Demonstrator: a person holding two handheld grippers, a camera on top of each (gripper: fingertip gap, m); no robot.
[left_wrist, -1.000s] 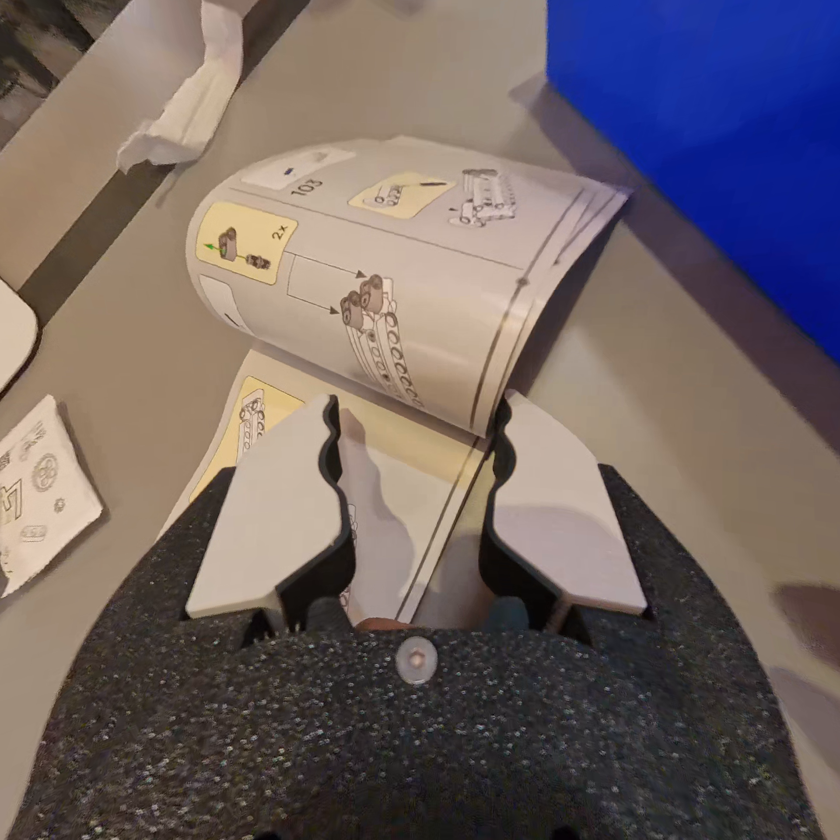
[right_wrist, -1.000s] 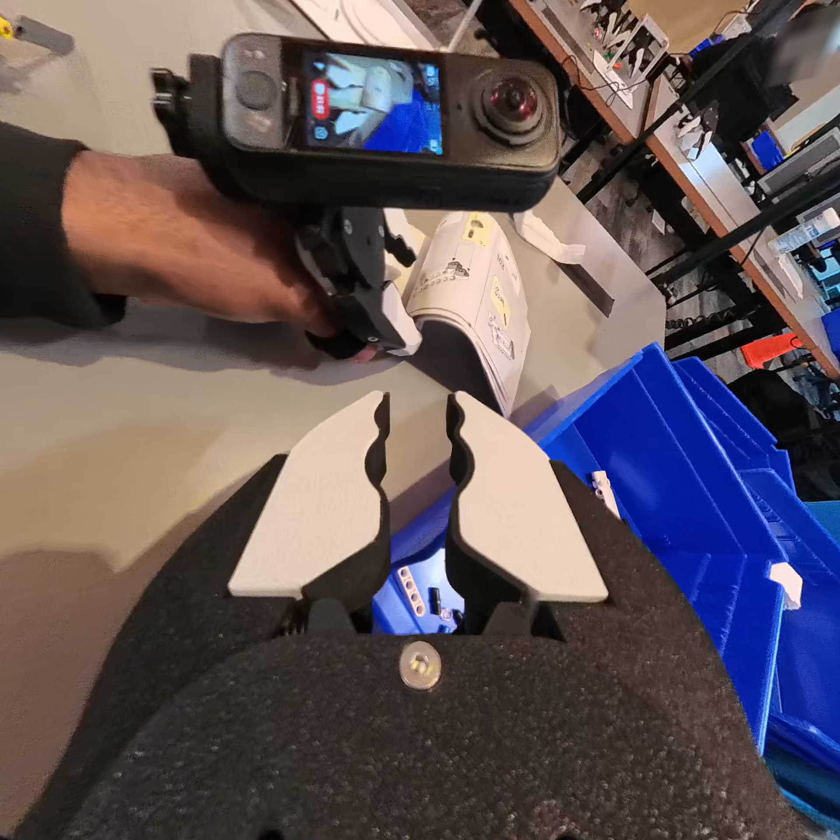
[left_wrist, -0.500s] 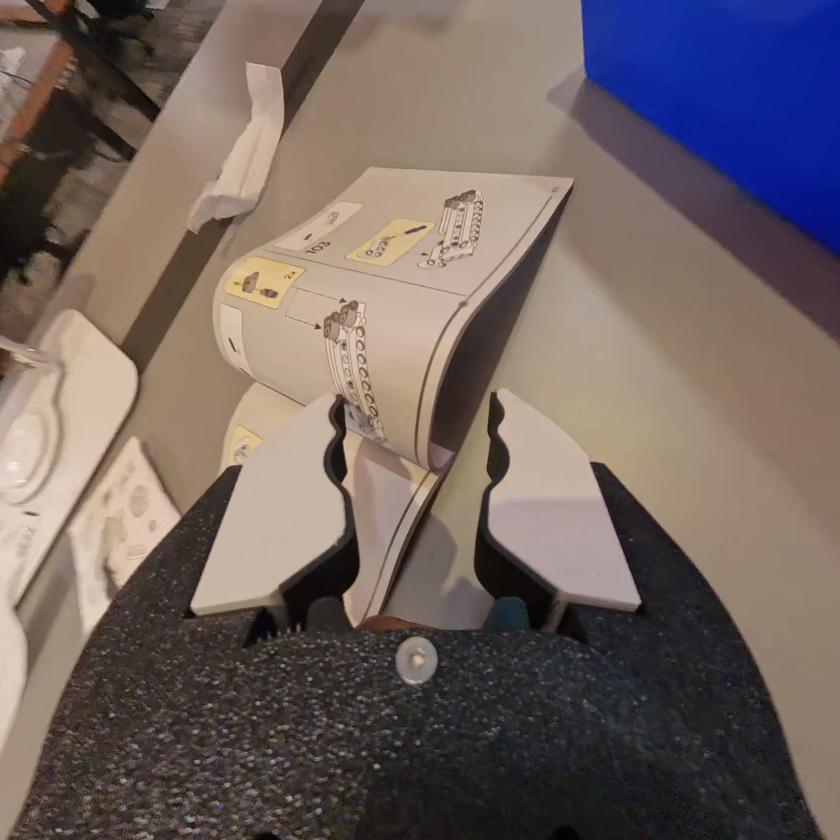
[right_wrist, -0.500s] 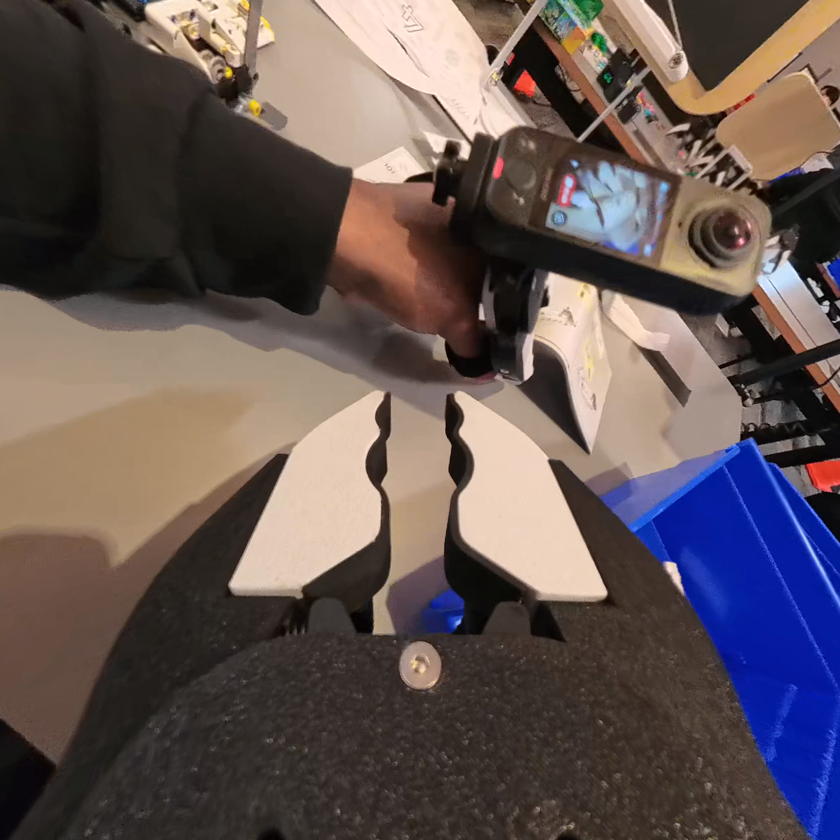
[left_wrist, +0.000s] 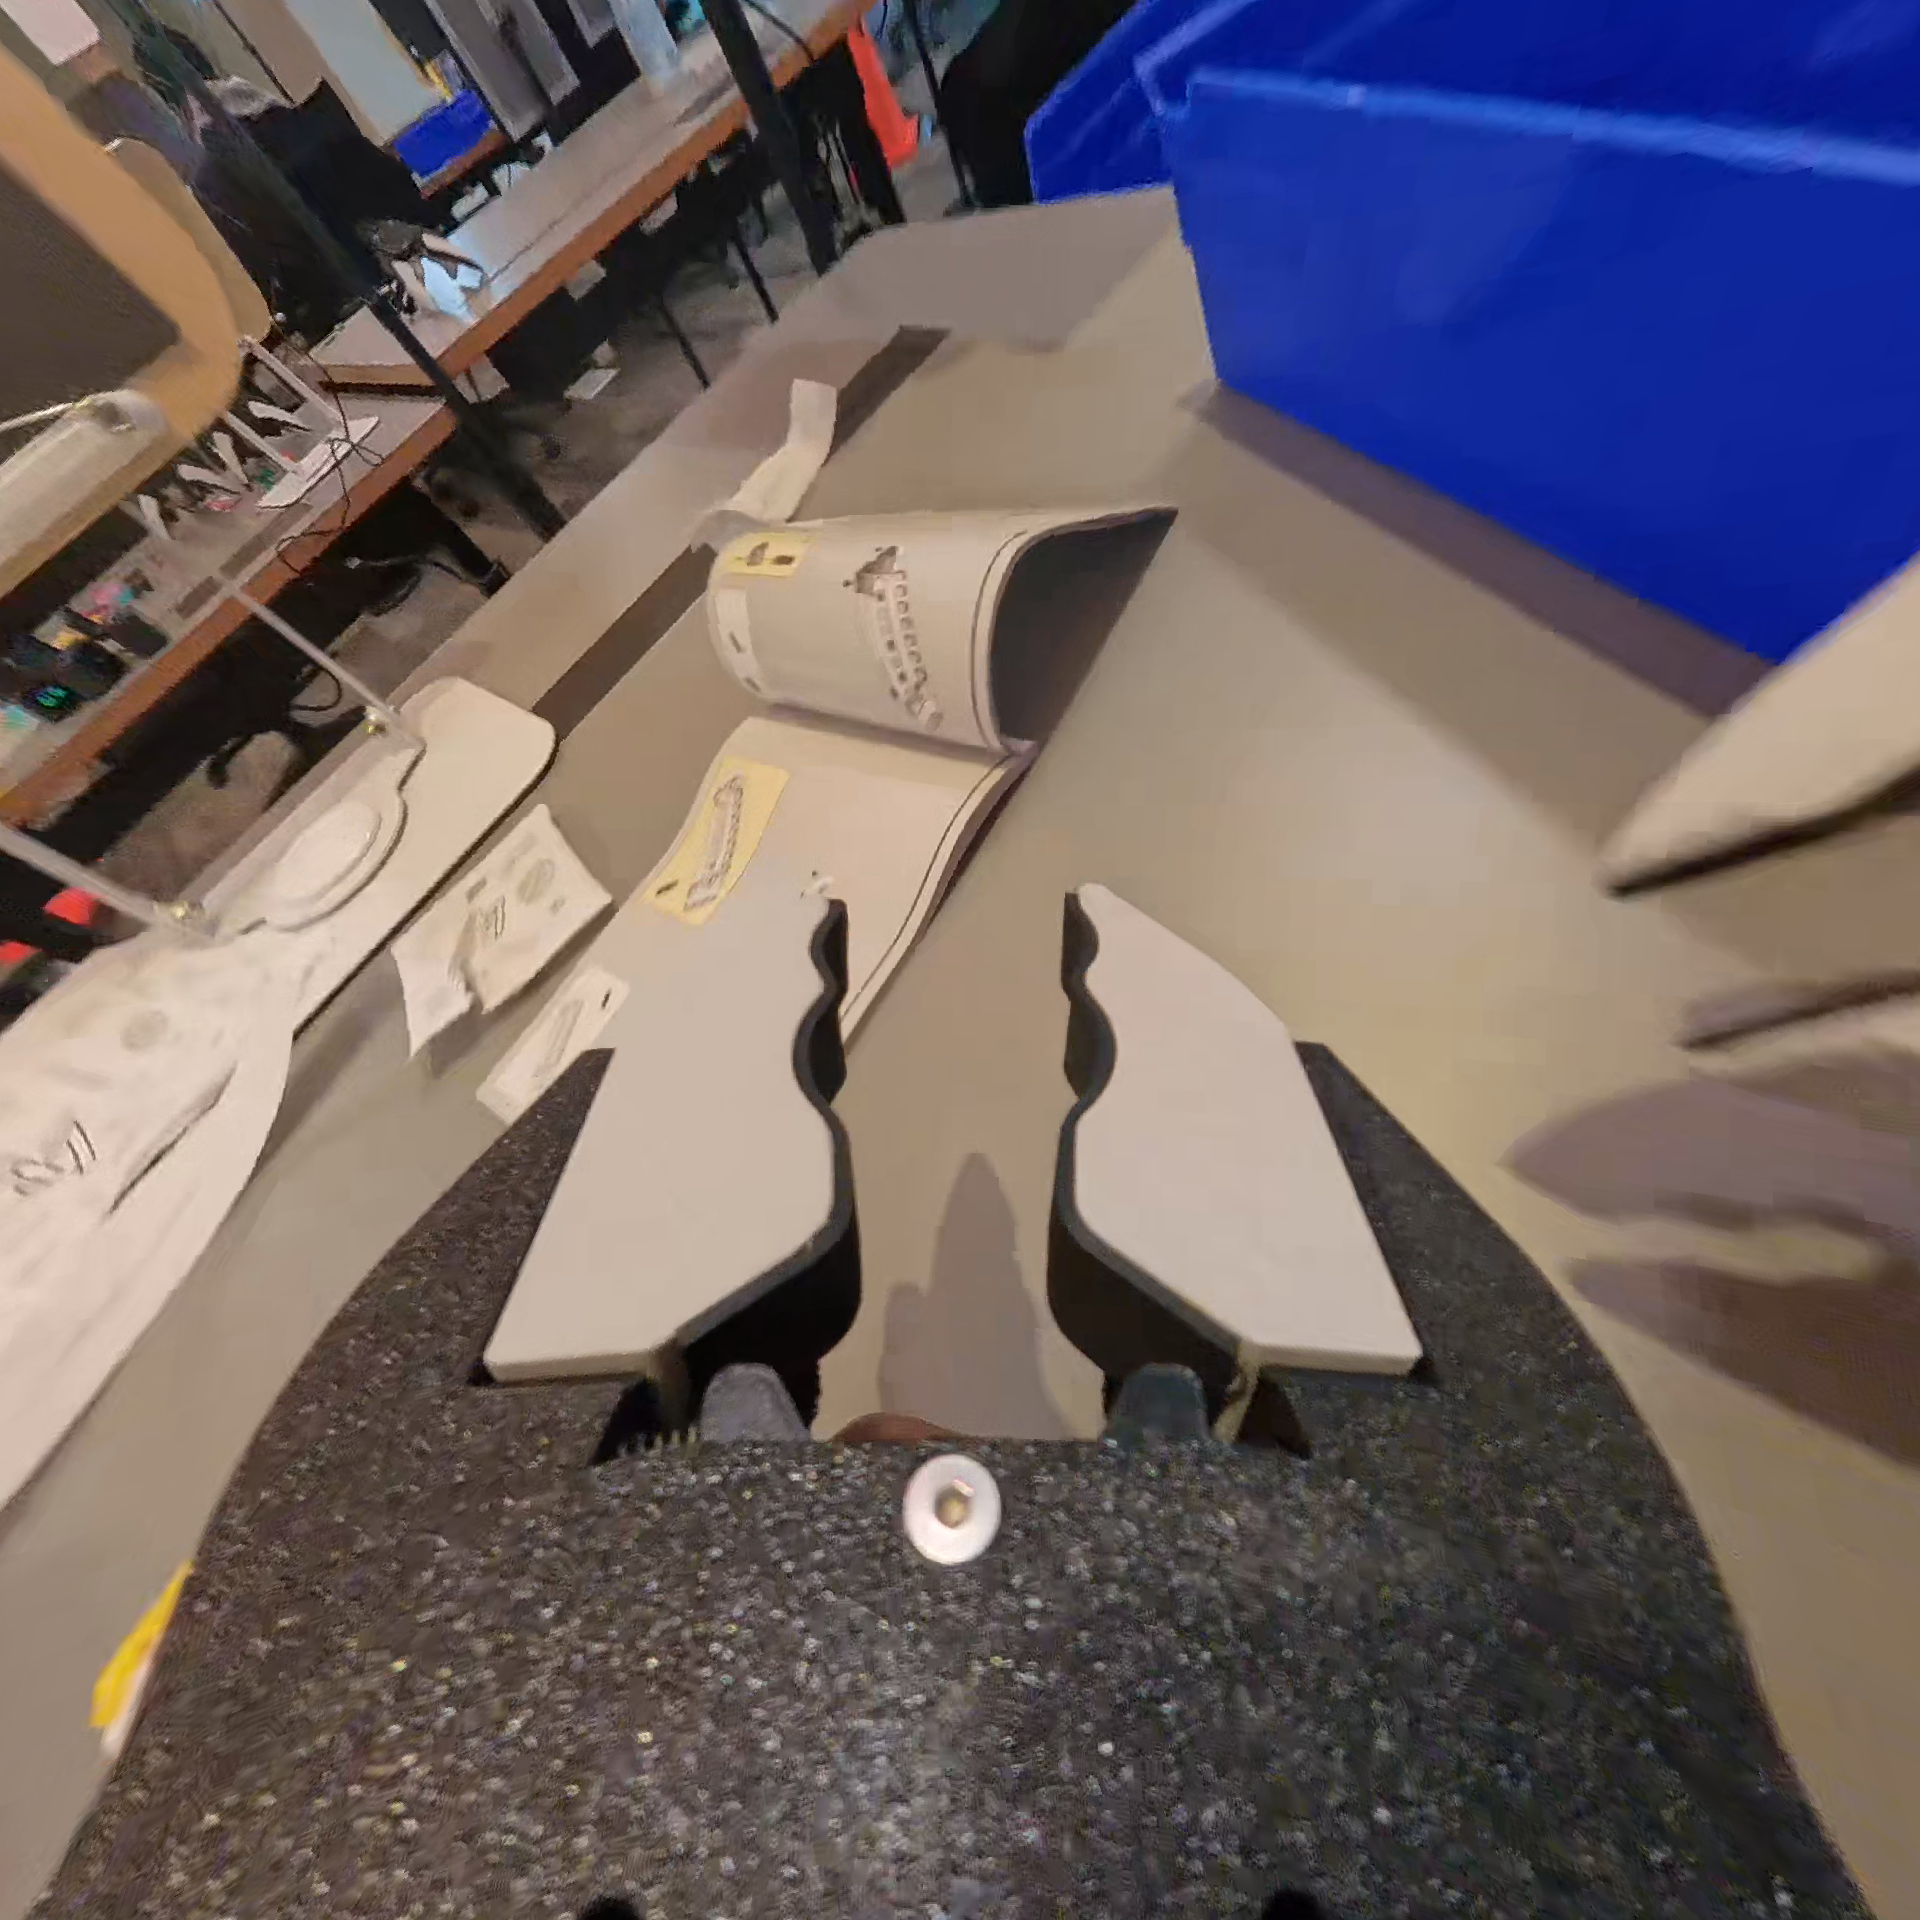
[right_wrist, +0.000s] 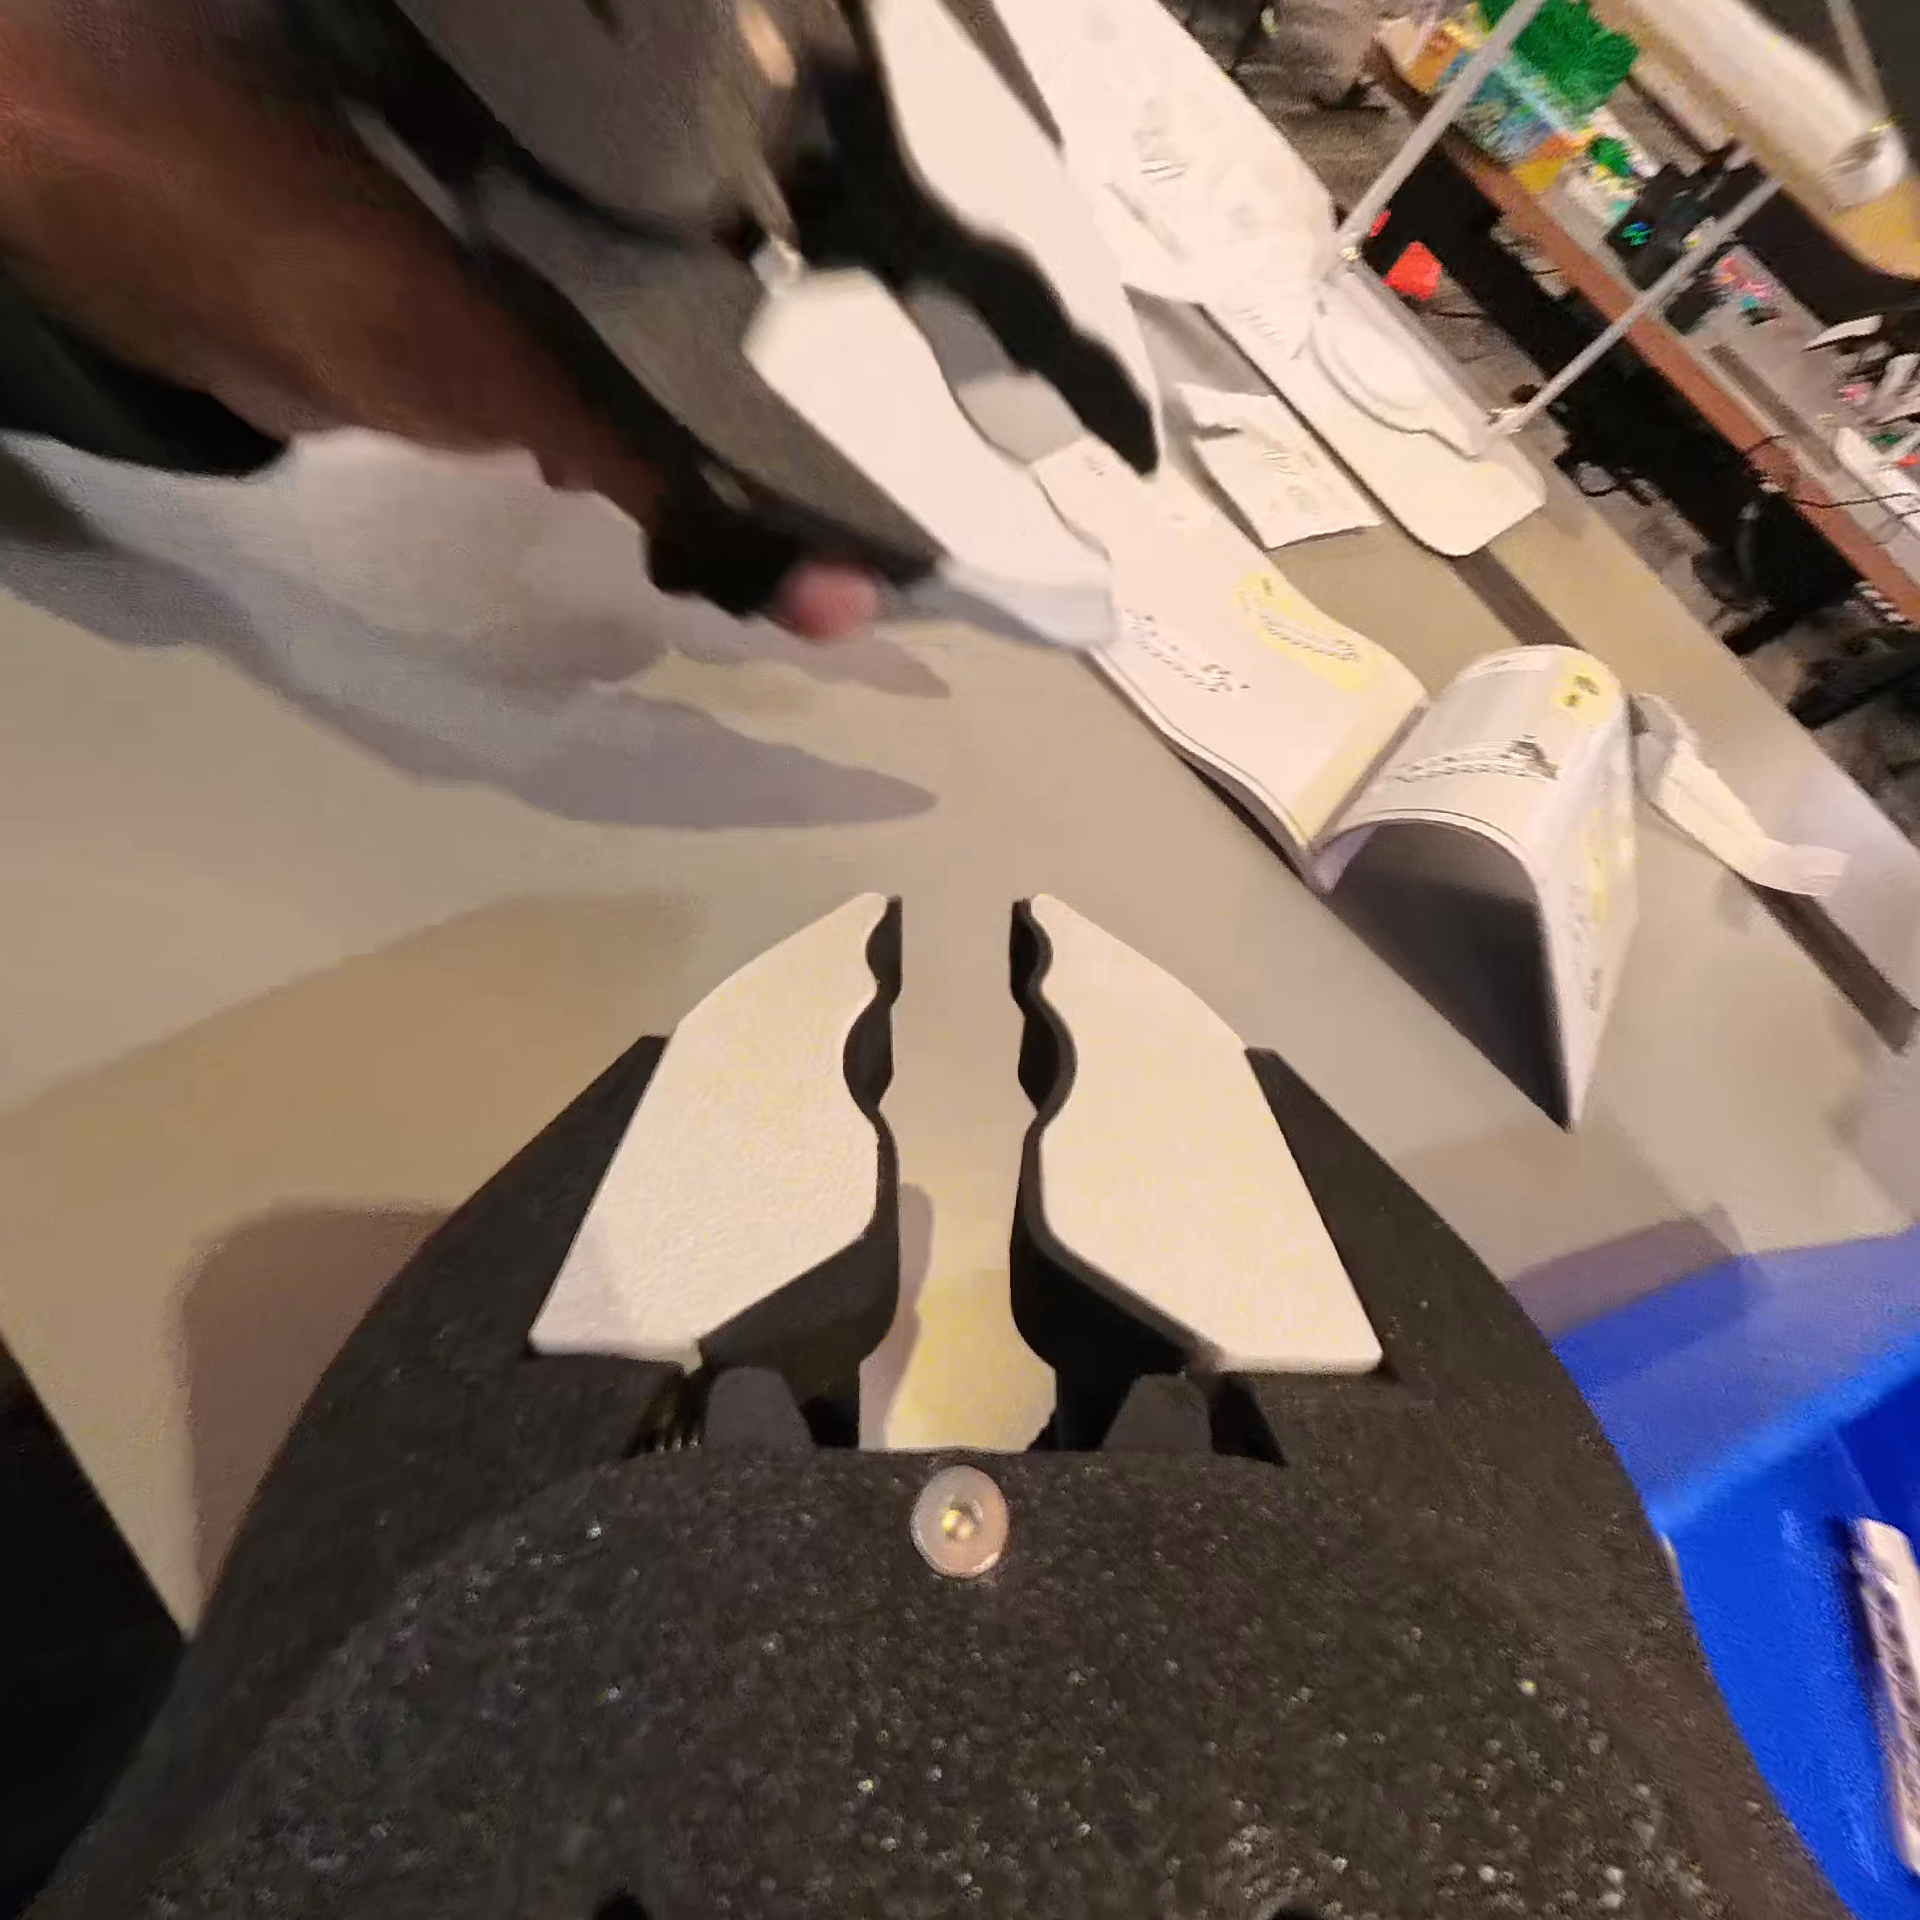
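Two grippers: both are being held above the grey table, and nothing is being gripped by either.
Left gripper: its jaws are being kept apart, with only bare table showing between the fingers; the near corner of the open booklet is being overlapped by the left finger in the view, though contact cannot be told.
Right gripper: its jaws are being kept narrowly apart over bare table, with no object between them.
Booklet: it is lying open just ahead and to the left of the left gripper's fingertips, one half flat, the far half being left curled up into an arch; from the right wrist view it is lying well apart, ahead and to the right.
Hand: the left gripper is being carried by it, blurred, near the booklet's flat half.
Loose sheets: these are lying left of the booklet.
Blue bin: it is standing farther off, to the right of the booklet.
Progress: no stage can be judged; nothing is being held.
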